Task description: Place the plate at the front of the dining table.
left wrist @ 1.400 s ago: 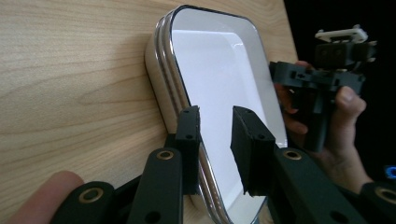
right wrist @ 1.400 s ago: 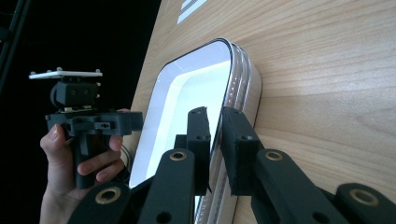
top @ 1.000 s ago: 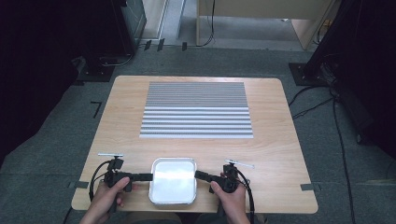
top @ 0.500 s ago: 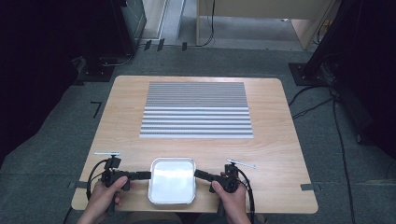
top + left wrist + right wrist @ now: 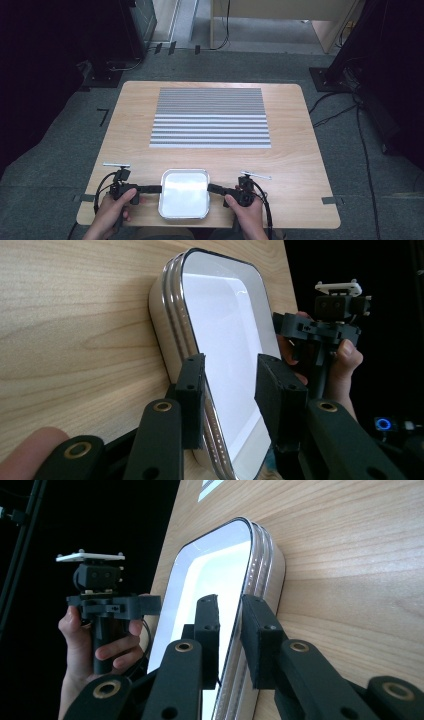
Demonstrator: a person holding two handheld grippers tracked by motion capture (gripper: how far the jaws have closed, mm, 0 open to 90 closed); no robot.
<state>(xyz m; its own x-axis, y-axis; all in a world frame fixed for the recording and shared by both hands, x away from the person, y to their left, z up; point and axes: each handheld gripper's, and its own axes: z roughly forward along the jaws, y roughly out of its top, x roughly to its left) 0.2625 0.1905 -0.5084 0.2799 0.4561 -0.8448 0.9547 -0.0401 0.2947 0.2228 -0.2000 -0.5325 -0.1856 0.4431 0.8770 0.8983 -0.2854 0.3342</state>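
A shallow silver tray (image 5: 184, 171) with a white inside lies flat at the front middle of the wooden table (image 5: 300, 165). My left gripper (image 5: 157, 189) is at its left rim and my right gripper (image 5: 211, 188) at its right rim. In the left gripper view, the jaws (image 5: 230, 370) are open and straddle the tray (image 5: 225, 315) rim, with a wide gap on the inner side. In the right gripper view, the jaws (image 5: 231, 605) straddle the tray (image 5: 210, 575) rim more closely, with a small gap showing. A hand holds each gripper.
A grey striped mat (image 5: 210, 117) covers the middle and far part of the table. Bare wood lies to either side of the tray. Grey carpet, cables and dark stands surround the table.
Both hands and the tray have shifted very slightly toward the front edge. The grippers stay at the tray's two sides.
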